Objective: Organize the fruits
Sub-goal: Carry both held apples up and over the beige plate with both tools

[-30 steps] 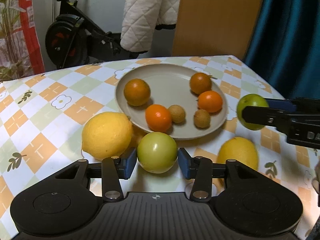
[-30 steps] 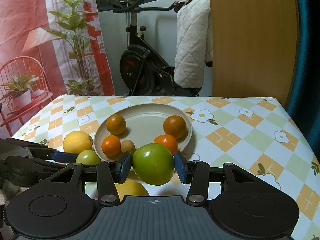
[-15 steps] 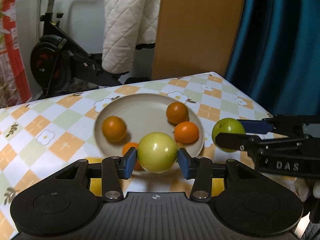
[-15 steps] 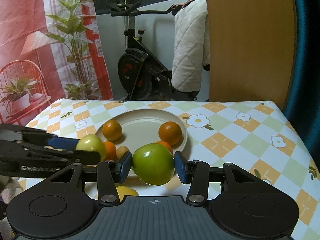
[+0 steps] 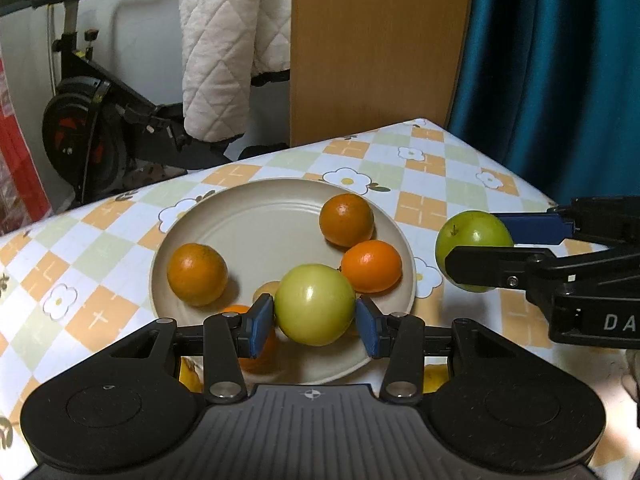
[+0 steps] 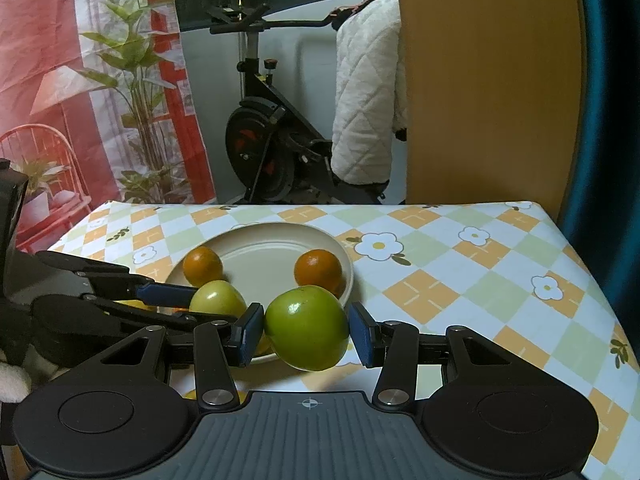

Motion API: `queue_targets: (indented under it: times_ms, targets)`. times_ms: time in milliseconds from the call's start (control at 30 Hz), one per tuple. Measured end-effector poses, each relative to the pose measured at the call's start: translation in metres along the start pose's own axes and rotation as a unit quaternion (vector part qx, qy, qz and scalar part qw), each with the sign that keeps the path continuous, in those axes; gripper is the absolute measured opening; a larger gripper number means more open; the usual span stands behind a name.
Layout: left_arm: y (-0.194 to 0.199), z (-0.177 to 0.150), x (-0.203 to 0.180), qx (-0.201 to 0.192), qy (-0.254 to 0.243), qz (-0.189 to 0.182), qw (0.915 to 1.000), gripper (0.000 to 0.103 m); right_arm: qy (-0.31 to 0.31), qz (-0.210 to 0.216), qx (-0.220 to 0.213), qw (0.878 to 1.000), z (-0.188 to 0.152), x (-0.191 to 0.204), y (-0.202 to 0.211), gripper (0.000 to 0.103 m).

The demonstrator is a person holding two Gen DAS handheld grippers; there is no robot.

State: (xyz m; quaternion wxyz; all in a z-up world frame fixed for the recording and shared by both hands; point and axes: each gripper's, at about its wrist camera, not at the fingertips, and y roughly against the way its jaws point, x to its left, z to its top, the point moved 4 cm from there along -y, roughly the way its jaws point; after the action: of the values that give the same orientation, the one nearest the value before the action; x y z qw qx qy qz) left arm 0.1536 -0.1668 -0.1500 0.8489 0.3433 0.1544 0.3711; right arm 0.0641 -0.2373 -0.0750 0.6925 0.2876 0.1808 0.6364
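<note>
Both grippers are now holding their fruit up over the plate [image 5: 280, 216] rather than down at the tablecloth, which a second ago was where the left one was only just closing around its catch. The left gripper [image 5: 315, 320] is pinching the pale yellow-green fruit [image 5: 315, 310] between its blue pads, low in the centre of the left view, hanging above the plate's near rim. The right gripper [image 6: 307, 334] is clamping the darker green fruit [image 6: 307, 328] the same way; in the left view that fruit is sitting at the right edge of the frame, just off the plate's right side. Lifting has brought the plate closer and more central in both views, so I am judging this as the carry stage, with both green fruits about to be set down among the oranges [image 5: 346, 220].

Counting from the left view: one plate, two green fruits in the air, three oranges fully showing on the plate and a fourth peeking out behind the left finger, and one small brown fruit [image 5: 268, 290] half hidden behind the held one; a second may be hidden. Yellow patches at the bottom of the frame are probably two lemons [image 5: 434, 376] lying off the plate, mostly covered by the gripper body
</note>
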Motion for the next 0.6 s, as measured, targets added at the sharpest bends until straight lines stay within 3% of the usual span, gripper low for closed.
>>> queue_targets:
  times_ms: [333,600]
  targets:
    - [-0.018,0.013,0.015,0.007,0.025,0.012,0.9996,0.048,-0.005,-0.001,0.002,1.000,-0.001,-0.004,-0.002,0.043]
    - [0.002,0.022,0.019,-0.013,0.037,0.002,0.9992,0.048,-0.008,-0.004,0.006,1.000,0.000,-0.008,-0.003,0.043]
